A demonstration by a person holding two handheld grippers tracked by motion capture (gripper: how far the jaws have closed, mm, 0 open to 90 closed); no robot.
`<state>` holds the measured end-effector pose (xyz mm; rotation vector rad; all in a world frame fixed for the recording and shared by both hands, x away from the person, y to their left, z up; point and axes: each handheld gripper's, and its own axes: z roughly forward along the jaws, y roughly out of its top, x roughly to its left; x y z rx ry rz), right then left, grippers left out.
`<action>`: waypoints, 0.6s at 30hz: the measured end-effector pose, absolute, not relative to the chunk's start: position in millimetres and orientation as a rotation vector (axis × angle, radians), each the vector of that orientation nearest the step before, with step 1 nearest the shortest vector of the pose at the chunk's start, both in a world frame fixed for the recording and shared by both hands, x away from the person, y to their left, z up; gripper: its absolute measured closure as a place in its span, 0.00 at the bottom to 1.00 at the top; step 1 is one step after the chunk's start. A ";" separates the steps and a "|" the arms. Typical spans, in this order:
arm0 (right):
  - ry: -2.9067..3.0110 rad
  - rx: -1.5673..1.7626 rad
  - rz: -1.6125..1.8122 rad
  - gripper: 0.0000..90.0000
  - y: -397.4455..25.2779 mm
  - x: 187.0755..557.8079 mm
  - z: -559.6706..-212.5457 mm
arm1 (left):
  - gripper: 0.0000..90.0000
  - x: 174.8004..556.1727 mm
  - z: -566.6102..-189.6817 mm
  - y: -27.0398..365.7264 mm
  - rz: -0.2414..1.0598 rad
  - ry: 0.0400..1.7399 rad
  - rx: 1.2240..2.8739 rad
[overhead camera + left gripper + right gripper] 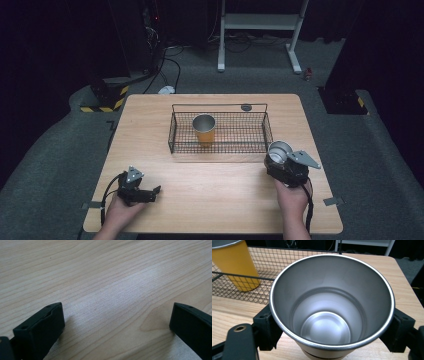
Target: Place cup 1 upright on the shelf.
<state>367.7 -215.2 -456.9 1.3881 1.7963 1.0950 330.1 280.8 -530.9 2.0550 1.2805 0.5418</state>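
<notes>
The right gripper (278, 159) clamps the steel cup (332, 305) just outside the wire basket (220, 131), the left gripper (150, 192) spread idle; next, judged: lift it over the rim beside the yellow cup (204, 129).

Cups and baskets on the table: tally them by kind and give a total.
Cups: 2, a yellow cup standing in the basket and a steel cup held in the right gripper.
Wire baskets: 1, the basket.
Total: 3.
</notes>
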 end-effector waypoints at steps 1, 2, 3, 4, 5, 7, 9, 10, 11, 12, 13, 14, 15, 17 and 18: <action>1.800 1.376 1.096 0.20 -214.5 367.6 -456.6 | 0.00 330.2 -530.9 280.8 0.542 1.281 2.055; 1.801 1.374 1.096 0.20 -213.9 367.3 -456.1 | 0.00 330.2 -530.8 280.8 0.541 1.282 2.057; 1.802 1.370 1.103 0.20 -213.2 367.3 -455.7 | 0.00 330.3 -530.8 280.7 0.540 1.283 2.056; 1.803 1.367 1.105 0.20 -212.2 367.3 -455.0 | 0.00 330.3 -530.8 280.7 0.540 1.283 2.057; 1.802 1.360 1.113 0.20 -209.5 367.2 -453.5 | 0.00 330.4 -530.8 280.6 0.542 1.284 2.055; 1.805 1.352 1.118 0.20 -206.3 367.3 -451.7 | 0.00 330.4 -530.8 280.5 0.539 1.286 2.056; 1.807 1.347 1.121 0.20 -204.7 367.5 -450.9 | 0.00 330.4 -530.8 280.6 0.540 1.284 2.056; 1.810 1.340 1.122 0.20 -203.2 367.8 -450.2 | 0.00 330.4 -530.8 280.6 0.540 1.284 2.056; 1.813 1.331 1.130 0.20 -200.0 368.3 -449.4 | 0.00 330.4 -530.8 280.5 0.539 1.285 2.056; 1.813 1.331 1.130 0.20 -200.0 368.3 -449.4 | 0.00 330.4 -530.8 280.5 0.539 1.285 2.056; 1.821 1.324 1.129 0.20 -197.3 369.3 -449.0 | 0.00 330.4 -530.8 280.5 0.539 1.285 2.056; 1.821 1.324 1.129 0.20 -197.3 369.3 -449.0 | 0.00 330.4 -530.8 280.5 0.539 1.285 2.056; 1.821 1.325 1.137 0.20 -194.5 370.3 -449.2 | 0.00 330.4 -530.9 280.5 0.541 1.285 2.055; 1.825 1.320 1.139 0.20 -192.3 371.6 -449.4 | 0.00 330.4 -530.8 280.5 0.541 1.285 2.056; 1.825 1.320 1.139 0.20 -192.3 371.6 -449.4 | 0.00 330.4 -530.8 280.5 0.541 1.285 2.056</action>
